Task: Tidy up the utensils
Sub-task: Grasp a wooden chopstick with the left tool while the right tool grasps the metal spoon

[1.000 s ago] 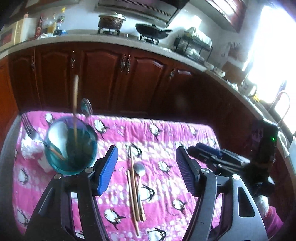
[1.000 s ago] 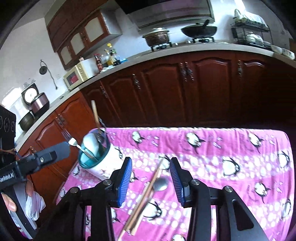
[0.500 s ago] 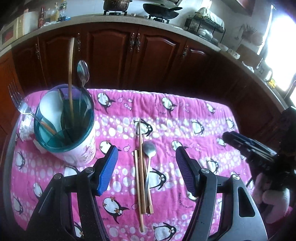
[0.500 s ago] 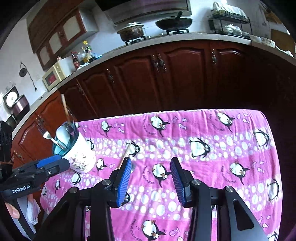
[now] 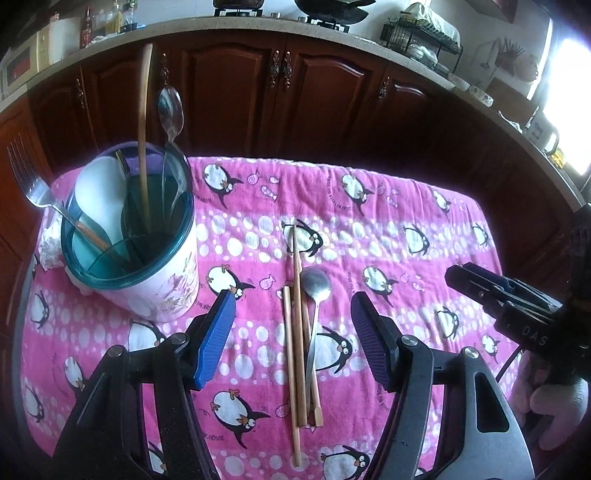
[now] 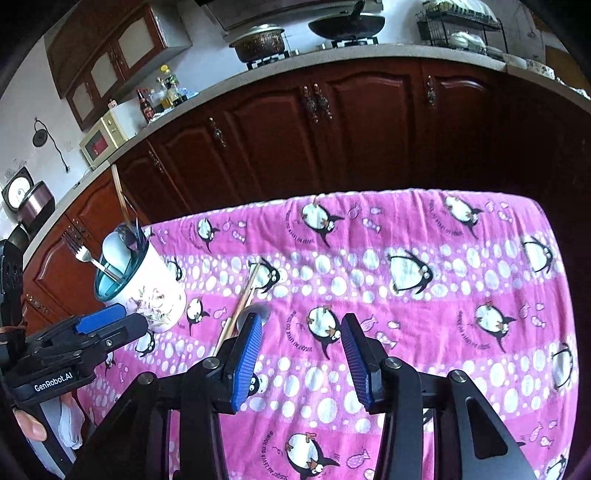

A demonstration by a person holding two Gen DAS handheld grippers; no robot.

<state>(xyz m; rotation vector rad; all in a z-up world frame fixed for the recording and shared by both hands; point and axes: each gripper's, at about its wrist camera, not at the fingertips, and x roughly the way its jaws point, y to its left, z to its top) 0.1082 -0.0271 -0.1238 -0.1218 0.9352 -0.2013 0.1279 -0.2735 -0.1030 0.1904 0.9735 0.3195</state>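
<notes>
Left tool (image 5: 291, 321) open, lower over chopsticks (image 5: 295, 332) — right tool (image 6: 301, 354) open, empty, apparently lower too.

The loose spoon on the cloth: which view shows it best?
The left wrist view: the spoon lies whole between open jaws, beside the chopsticks. In the right wrist view, a gripper finger hides most of it.

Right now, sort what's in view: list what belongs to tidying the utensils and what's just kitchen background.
Part of the job:
- chopsticks lying loose on the cloth
- metal spoon beside them
- utensil holder with a fork, spoon and wooden stick standing in it
- left gripper, open above the chopsticks

Just background:
- penguin cloth
- microwave
- pot and wok on the stove
- dish rack
</notes>
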